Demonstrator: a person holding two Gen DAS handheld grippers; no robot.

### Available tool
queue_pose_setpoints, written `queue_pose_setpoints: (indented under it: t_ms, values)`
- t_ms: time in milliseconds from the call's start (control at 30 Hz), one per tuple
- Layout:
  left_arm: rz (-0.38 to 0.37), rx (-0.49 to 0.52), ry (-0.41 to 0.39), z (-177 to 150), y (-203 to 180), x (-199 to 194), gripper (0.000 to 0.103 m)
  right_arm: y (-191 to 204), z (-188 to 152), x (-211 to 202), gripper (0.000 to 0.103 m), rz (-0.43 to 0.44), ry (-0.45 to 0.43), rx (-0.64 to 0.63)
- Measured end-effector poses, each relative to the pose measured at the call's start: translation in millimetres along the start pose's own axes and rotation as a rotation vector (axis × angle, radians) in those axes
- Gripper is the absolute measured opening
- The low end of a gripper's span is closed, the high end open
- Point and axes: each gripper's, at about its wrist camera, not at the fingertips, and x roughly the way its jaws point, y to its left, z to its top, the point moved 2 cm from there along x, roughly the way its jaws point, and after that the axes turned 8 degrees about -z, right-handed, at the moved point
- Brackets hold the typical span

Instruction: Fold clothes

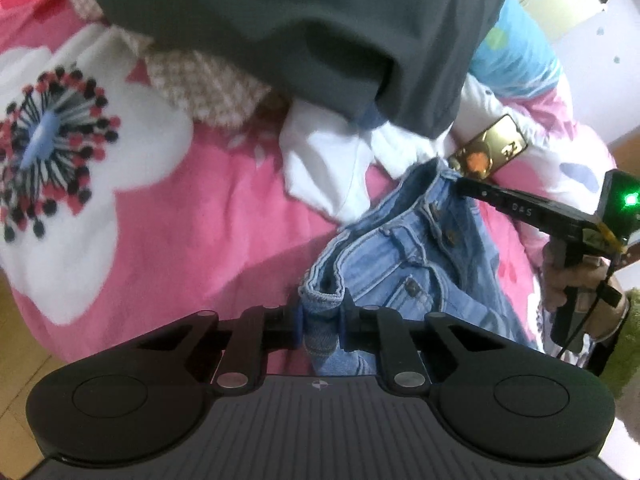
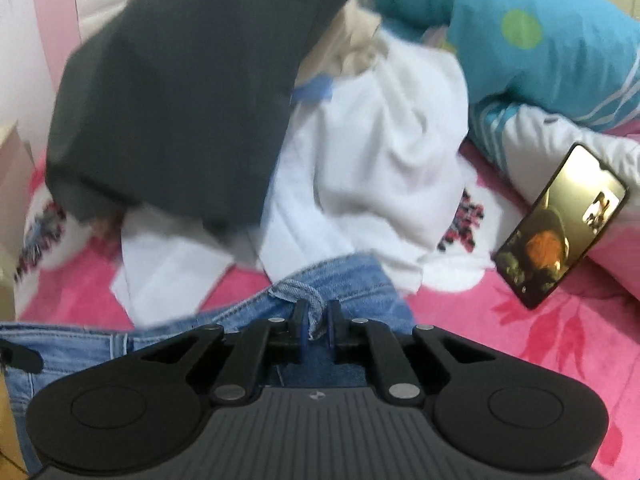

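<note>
The jeans [image 1: 404, 256] hung between the two grippers, low and right of centre in the left wrist view and along the bottom edge in the right wrist view. The left gripper [image 1: 322, 316] had its fingers clamped on one end of the waistband. The right gripper [image 2: 316, 318] pinched a frayed bit of denim at the other end, fingers nearly together on the cloth. Behind them, on the pink floral bedspread [image 1: 208, 208], lay a heap: a dark grey garment [image 1: 288, 28] in the upper centre over a white garment [image 2: 372, 152], with a phone [image 2: 560, 226] propped at the right edge.

The right-hand hold looked thin, caught only on a fringe of fabric, so the denim's weight could pull it free and spoil the alignment. The hanging legs might also drag into the heap or knock the phone.
</note>
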Motion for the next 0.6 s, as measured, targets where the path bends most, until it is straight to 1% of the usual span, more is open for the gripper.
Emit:
queue_pose_setpoints:
  t_ms: [100, 200, 333, 367, 433, 467, 533, 567, 600]
  values:
    - [0.022, 0.006, 0.003, 0.4, 8.0, 3.0, 0.014, 2.3, 1.5, 16.1, 0.003, 0.019, 0.016, 0.025]
    - [0.026, -0.024, 0.0, 3.9, 15.3, 2.9, 0.014, 3.7, -2.1, 33.2, 0.003, 0.05, 0.036, 0.08]
    - [0.04, -0.036, 0.018, -1.8, 20.1, 4.5, 0.015, 15.7, -6.2, 37.8, 0.003, 0.033, 0.025, 0.036]
    - [0.045, -0.05, 0.027, -4.5, 23.2, 6.9, 0.015, 18.6, -9.7, 42.8, 0.003, 0.024, 0.035, 0.02]
    - [0.052, -0.093, 0.048, -9.2, 31.4, 12.3, 0.018, 24.1, -21.0, 60.7, 0.004, 0.022, 0.083, -0.009]
    - [0.053, -0.098, 0.052, -9.2, 32.2, 12.4, 0.019, 24.6, -23.5, 64.3, 0.005, 0.021, 0.081, -0.006]
    - [0.054, -0.108, 0.059, -9.2, 33.6, 12.6, 0.021, 23.6, -17.7, 59.4, 0.006, 0.02, 0.088, -0.017]
    - [0.055, -0.113, 0.063, -9.2, 34.4, 12.6, 0.022, 21.6, -14.3, 54.4, 0.008, 0.025, 0.097, -0.021]
    - [0.056, -0.117, 0.066, -9.2, 35.1, 12.7, 0.024, 16.2, -11.6, 45.9, 0.013, 0.042, 0.1, -0.007]
